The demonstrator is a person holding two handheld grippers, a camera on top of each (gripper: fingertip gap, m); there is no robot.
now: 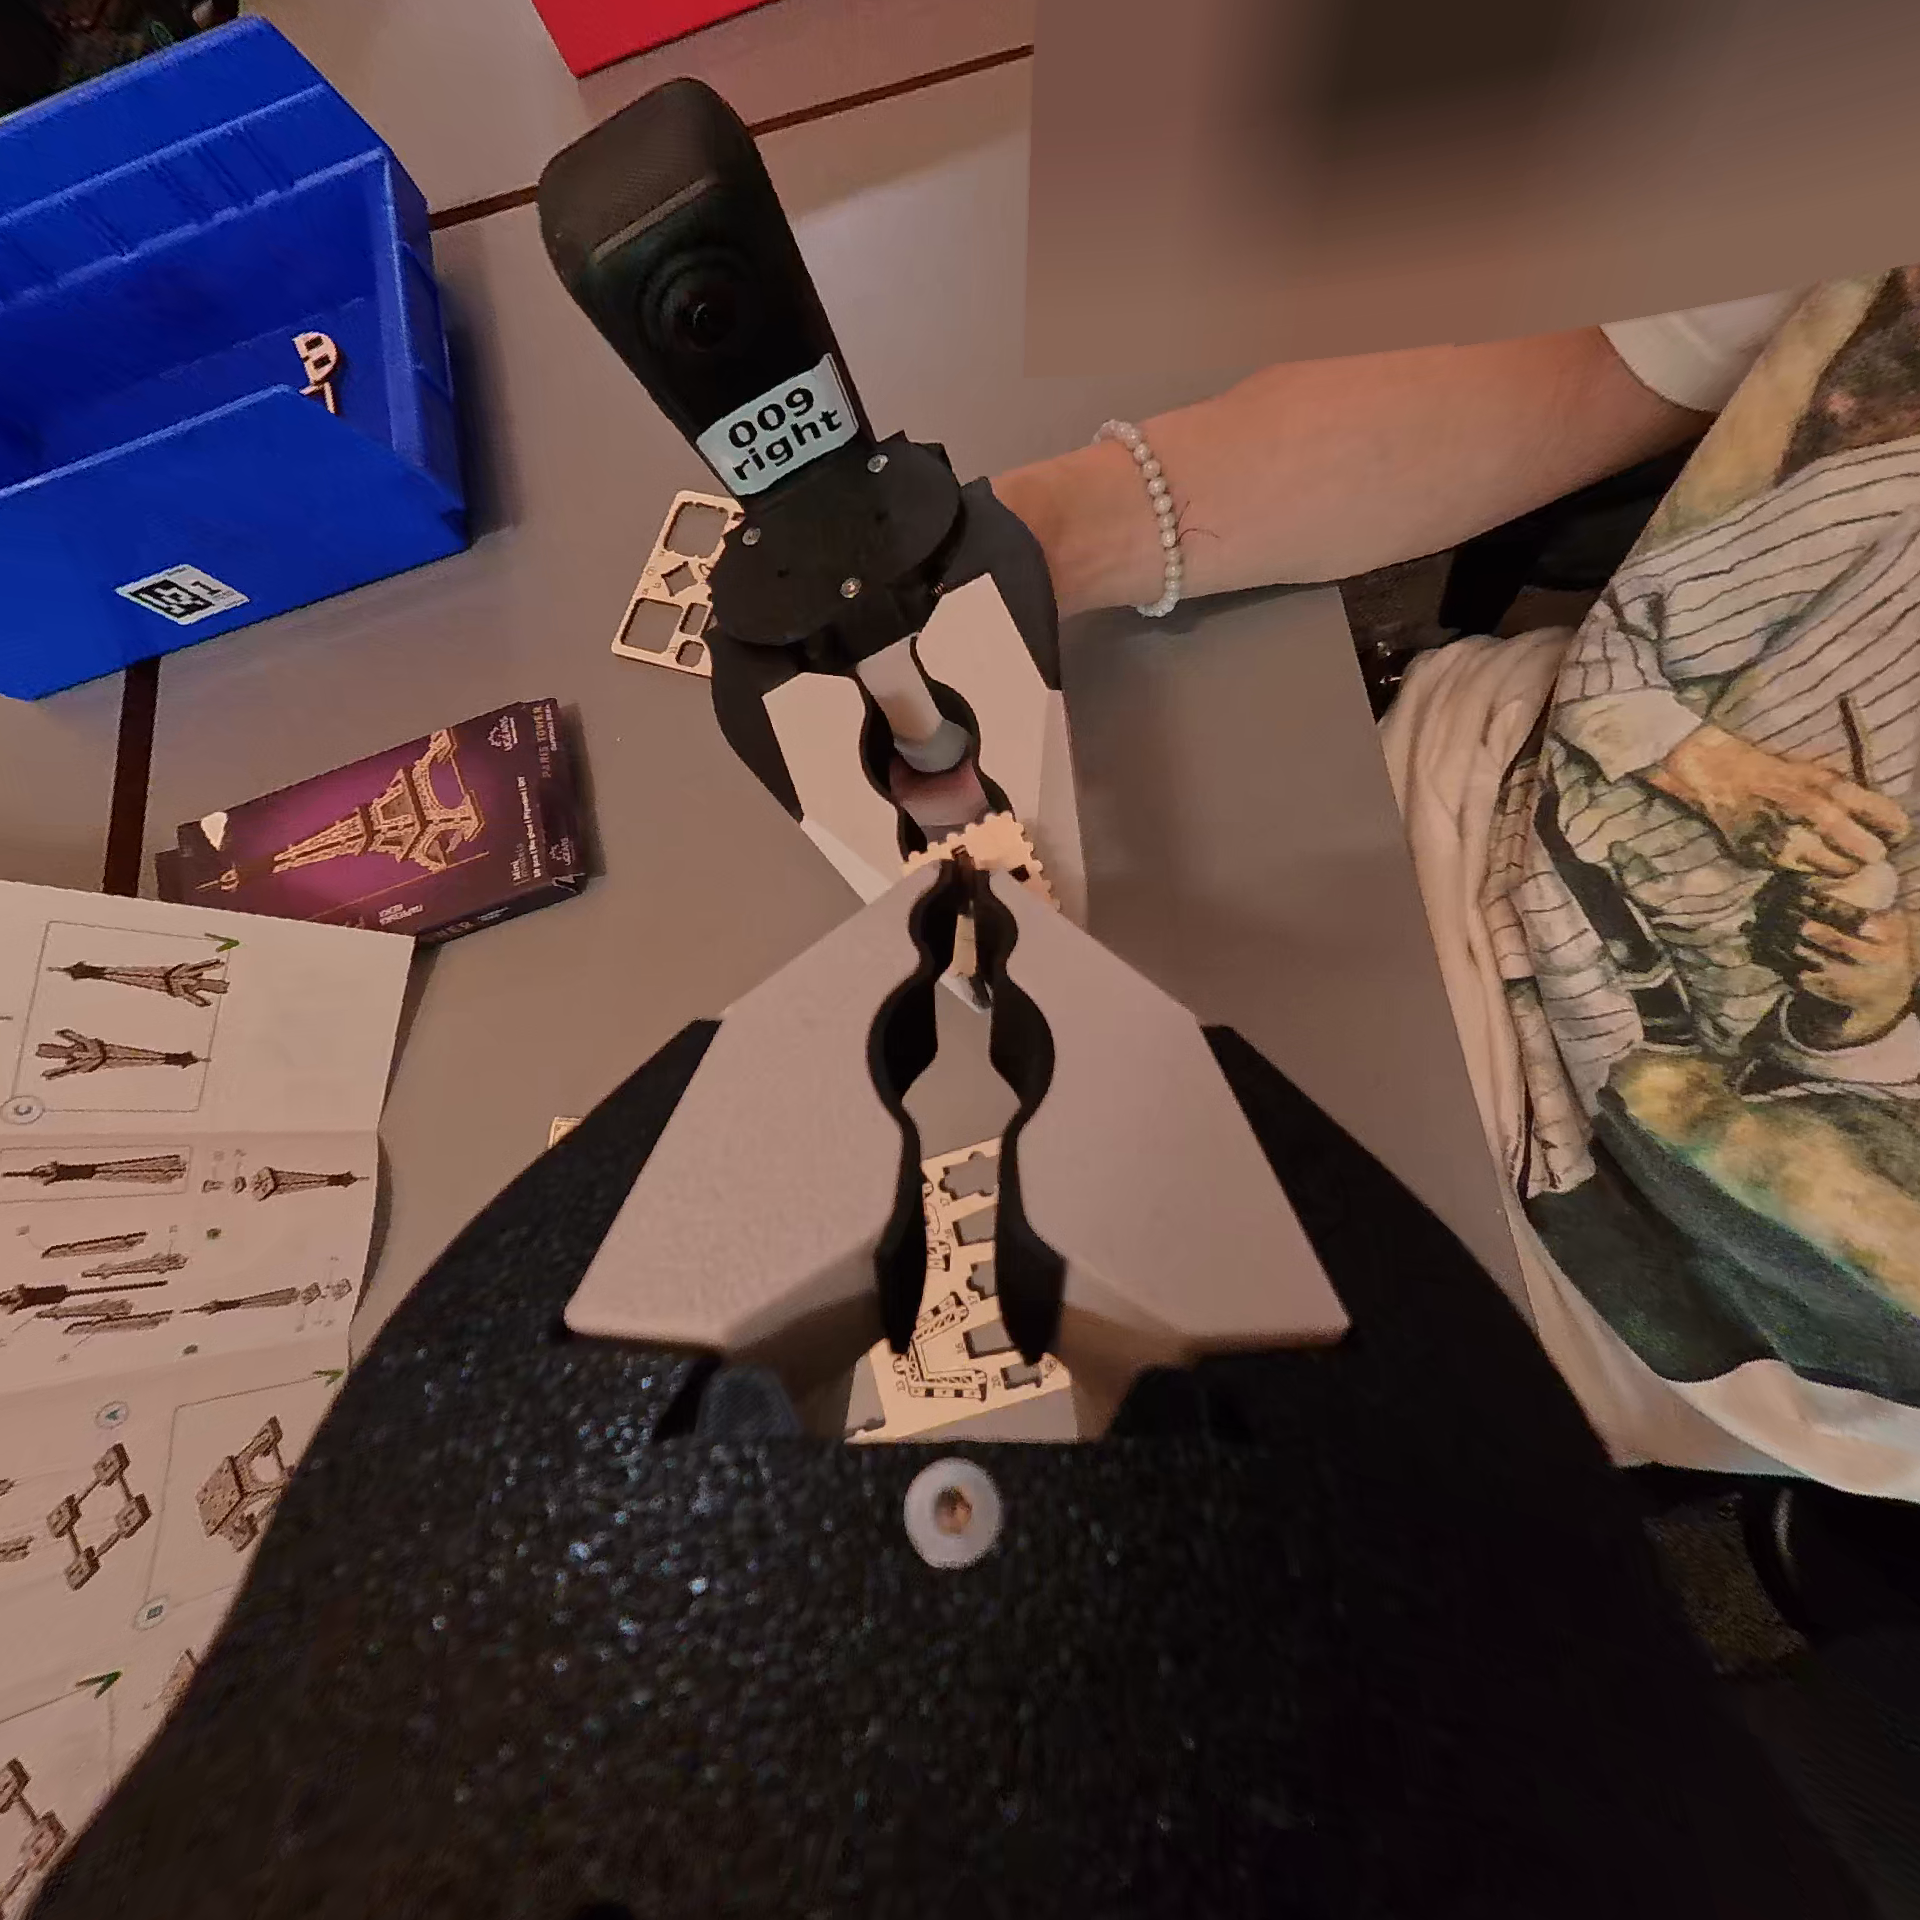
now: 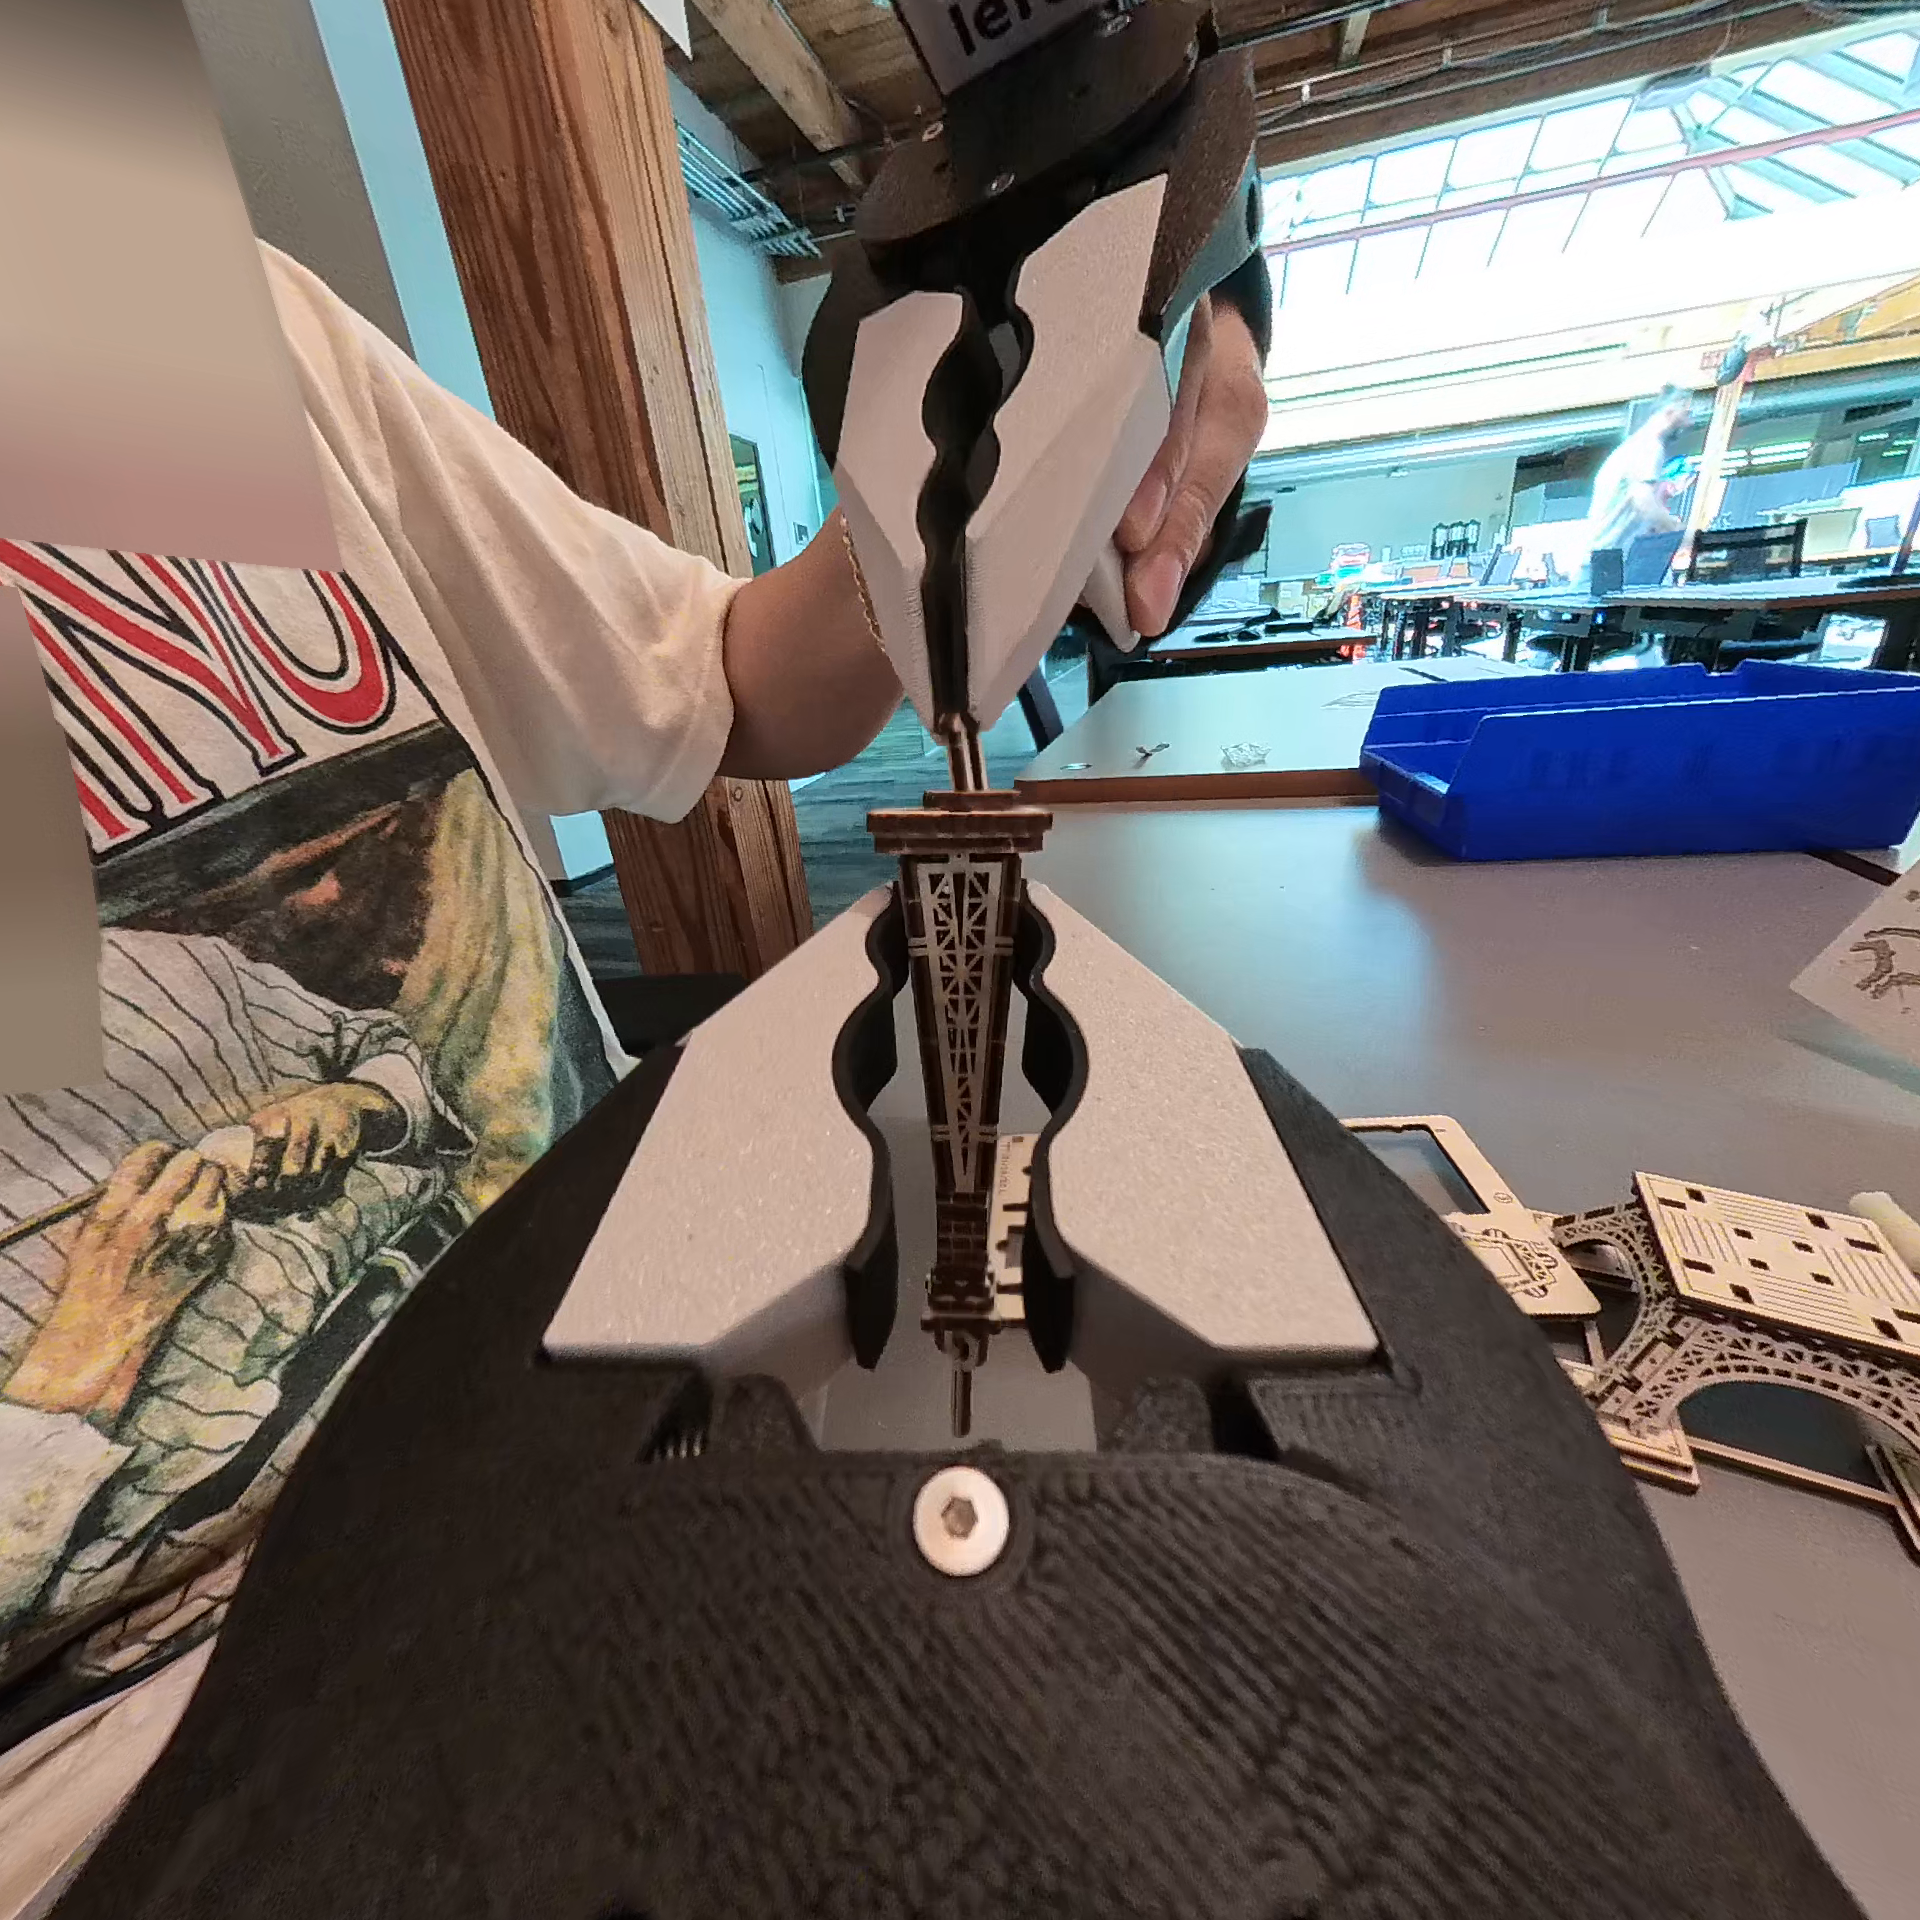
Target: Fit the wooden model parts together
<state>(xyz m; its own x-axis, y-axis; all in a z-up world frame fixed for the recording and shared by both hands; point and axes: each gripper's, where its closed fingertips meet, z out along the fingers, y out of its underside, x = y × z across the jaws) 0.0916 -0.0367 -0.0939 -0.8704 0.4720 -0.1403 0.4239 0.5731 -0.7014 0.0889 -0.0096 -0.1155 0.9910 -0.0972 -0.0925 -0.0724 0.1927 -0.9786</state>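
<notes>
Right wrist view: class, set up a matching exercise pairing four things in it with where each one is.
Things:
1. tower spire section
2. blue bin
3. arched tower base
4. left hand-held gripper

Places:
A. lying on the table at the right edge
B. clamped between the right hand-held gripper's fingers
C. pinching a thin piece at the spire section's wide end
D. on the table, far right

Pairs: 1-B, 2-D, 3-A, 4-C

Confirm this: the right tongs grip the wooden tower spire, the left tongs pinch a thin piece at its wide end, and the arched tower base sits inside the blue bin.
Wrong about the arched tower base: the right wrist view shows it lying on the table, apart from the blue bin. The right tongs do grip the wooden tower spire, and the left tongs pinch the thin piece.
</notes>
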